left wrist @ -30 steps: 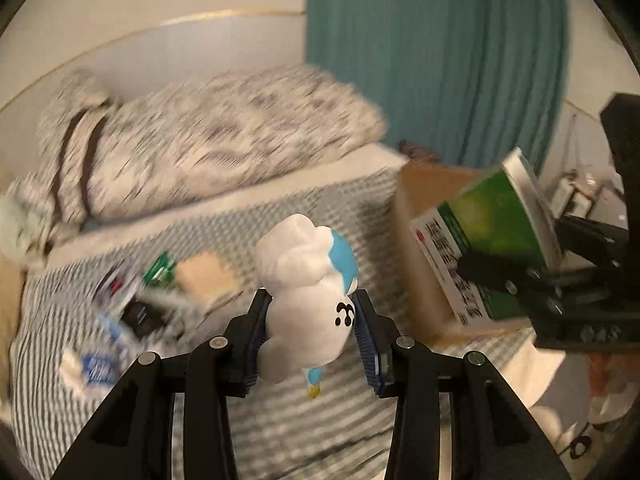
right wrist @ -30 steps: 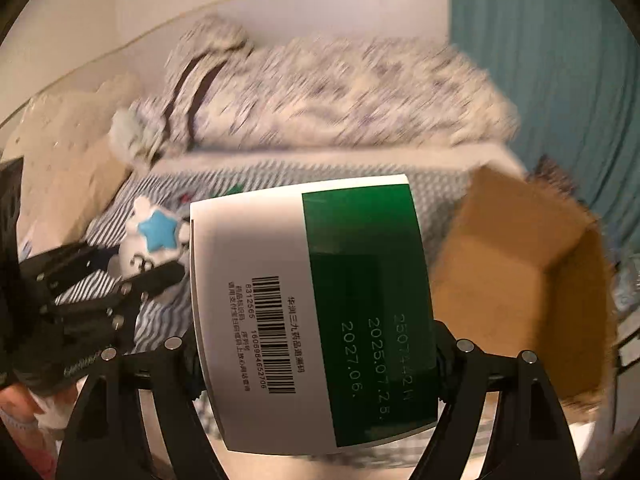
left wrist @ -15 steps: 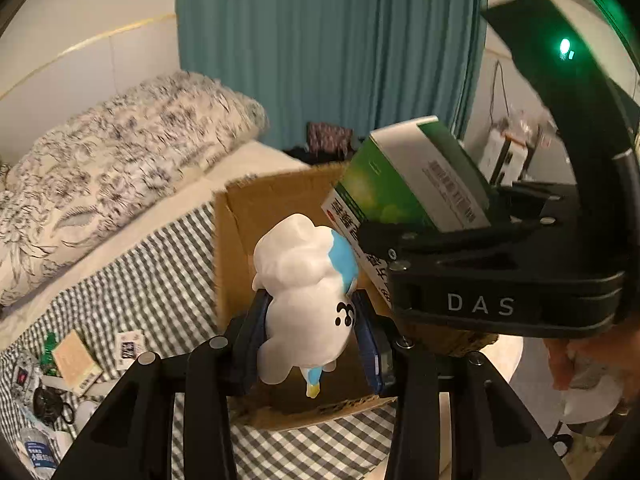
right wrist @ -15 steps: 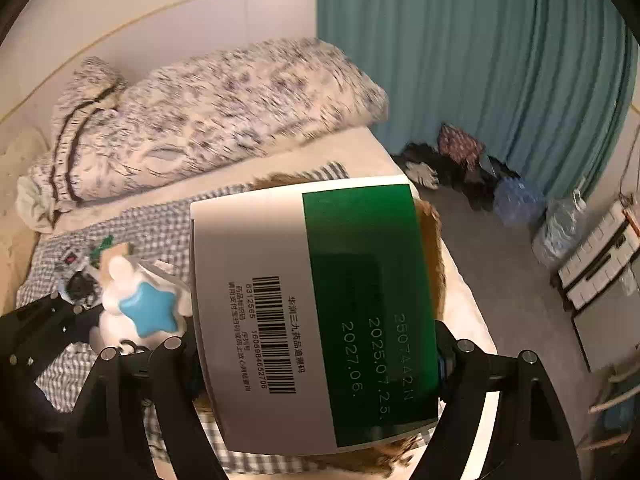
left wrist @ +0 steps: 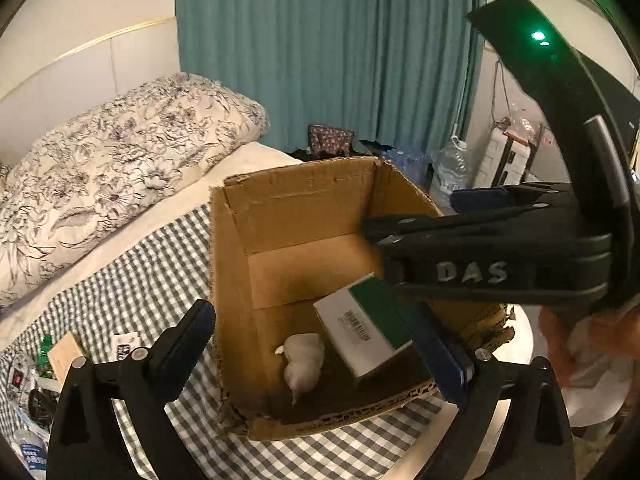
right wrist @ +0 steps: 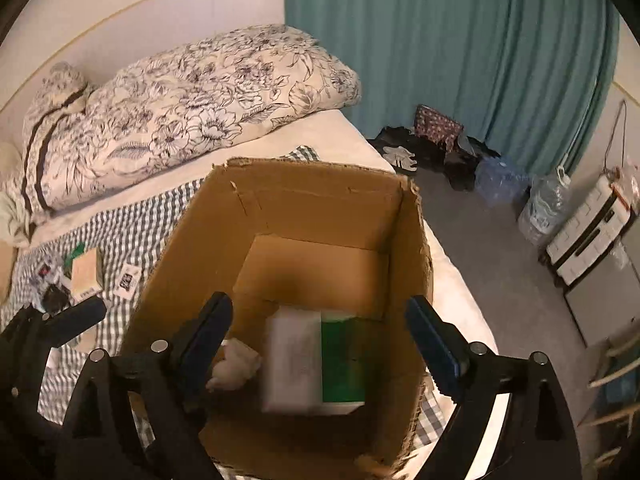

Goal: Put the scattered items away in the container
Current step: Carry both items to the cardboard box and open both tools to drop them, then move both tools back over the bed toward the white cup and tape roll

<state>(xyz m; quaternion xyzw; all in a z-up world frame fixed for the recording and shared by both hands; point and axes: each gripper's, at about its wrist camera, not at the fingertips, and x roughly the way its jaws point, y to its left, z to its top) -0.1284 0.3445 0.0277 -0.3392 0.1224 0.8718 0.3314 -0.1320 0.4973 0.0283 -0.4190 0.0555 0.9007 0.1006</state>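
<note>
An open cardboard box (left wrist: 304,196) (right wrist: 312,200) stands on the checked bedspread. Inside it lie a white plush toy (left wrist: 302,362) (right wrist: 236,364) and a green-and-white carton (left wrist: 362,326) (right wrist: 316,364), blurred in the right wrist view. My left gripper (left wrist: 320,350) is open and empty over the box's near left part. My right gripper (right wrist: 320,334) is open and empty above the box; its body shows in the left wrist view (left wrist: 492,268). Several small items (left wrist: 52,364) (right wrist: 80,272) lie scattered on the bedspread at the left.
A floral duvet (left wrist: 120,152) (right wrist: 192,108) lies at the head of the bed. A teal curtain (right wrist: 440,40) hangs behind. On the floor to the right are bags (right wrist: 436,140), water bottles (right wrist: 544,208) and a white drawer unit (right wrist: 592,224).
Both grippers opened over the box. The plush toy dropped from my left gripper and the green carton from my right; both now lie inside the box.
</note>
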